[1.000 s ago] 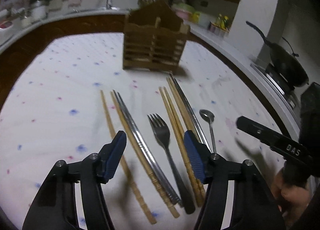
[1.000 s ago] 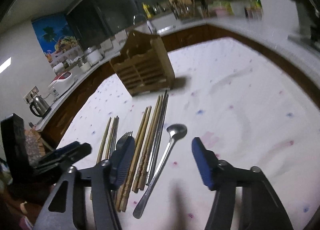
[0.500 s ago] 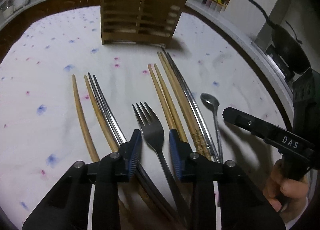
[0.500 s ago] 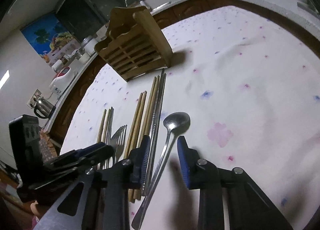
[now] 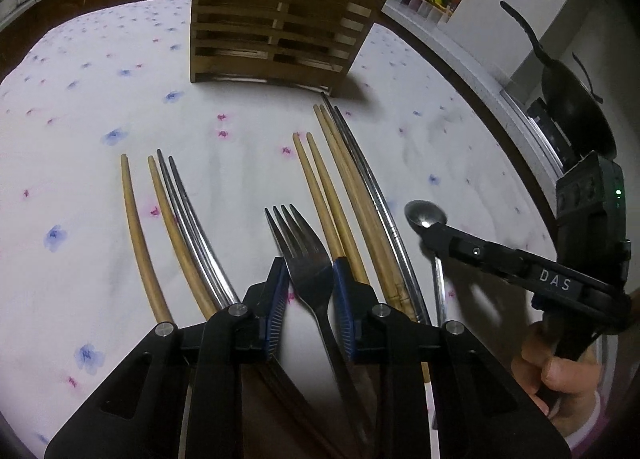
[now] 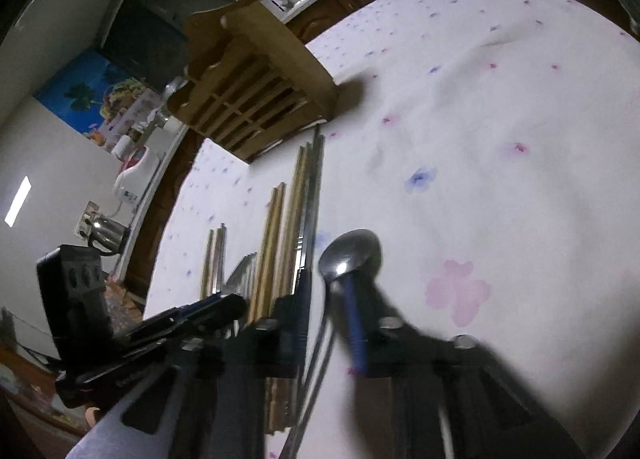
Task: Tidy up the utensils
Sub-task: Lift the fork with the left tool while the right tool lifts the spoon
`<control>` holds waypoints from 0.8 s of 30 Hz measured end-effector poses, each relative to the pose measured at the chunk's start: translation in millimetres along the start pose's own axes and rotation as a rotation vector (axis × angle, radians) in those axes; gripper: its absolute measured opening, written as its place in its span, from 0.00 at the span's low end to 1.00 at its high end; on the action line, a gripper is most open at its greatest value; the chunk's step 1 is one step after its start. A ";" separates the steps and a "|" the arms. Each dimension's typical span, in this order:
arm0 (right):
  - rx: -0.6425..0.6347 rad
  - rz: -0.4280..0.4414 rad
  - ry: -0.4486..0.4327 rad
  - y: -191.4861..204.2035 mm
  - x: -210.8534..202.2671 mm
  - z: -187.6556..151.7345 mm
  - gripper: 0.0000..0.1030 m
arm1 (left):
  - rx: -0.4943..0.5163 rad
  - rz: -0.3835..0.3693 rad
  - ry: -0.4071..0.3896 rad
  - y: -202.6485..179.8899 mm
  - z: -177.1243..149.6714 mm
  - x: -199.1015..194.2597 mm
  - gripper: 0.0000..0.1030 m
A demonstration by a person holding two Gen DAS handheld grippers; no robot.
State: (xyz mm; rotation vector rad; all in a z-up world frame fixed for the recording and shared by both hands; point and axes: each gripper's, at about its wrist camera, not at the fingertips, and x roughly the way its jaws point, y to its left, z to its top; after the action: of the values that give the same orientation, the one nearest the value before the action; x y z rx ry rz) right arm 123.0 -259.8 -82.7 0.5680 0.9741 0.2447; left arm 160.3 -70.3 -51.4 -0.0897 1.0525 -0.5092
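The left tongs (image 5: 308,291) are closed down on the neck of the shiny metal fork (image 5: 302,247), with one blue pad (image 5: 277,301) on each side of it. The fork lies flat on the tabletop with a white cloth dotted with small blue and pink flowers (image 5: 100,195), and its prongs point toward the brown wooden slatted utensil holder (image 5: 280,19) at the far side.

The right tongs (image 6: 332,323) are down over the small shiny metal spoon (image 6: 352,253), and their pads sit on either side of its thin neck. That picture is blurry, so I cannot tell if they squeeze the spoon or only sit around it. In the left view the spoon (image 5: 425,216) lies to the right of everything else, and a black finger of the right tongs (image 5: 448,237) covers part of its bowl.

Left of the fork lie two light wooden chopsticks (image 5: 136,227) and a pair of silver metal chopsticks (image 5: 192,219), side by side. Right of the fork lie four more light wooden chopsticks (image 5: 340,187) and another silver metal pair (image 5: 380,203), close together, and their tips almost reach the holder. A black pan (image 5: 572,107) sits on a stove off to the right, past the edge of the tabletop.
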 end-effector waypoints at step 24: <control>-0.166 0.000 -0.262 66.8 -96.2 12.5 0.02 | -0.052 -0.039 -0.315 -2.0 6.8 -122.3 0.03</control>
State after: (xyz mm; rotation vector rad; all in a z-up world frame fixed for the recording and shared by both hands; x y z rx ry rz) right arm 84.2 -251.2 28.1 0.4348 0.6930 0.2419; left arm 117.4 -19.2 51.3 -0.2295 0.7568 -0.4854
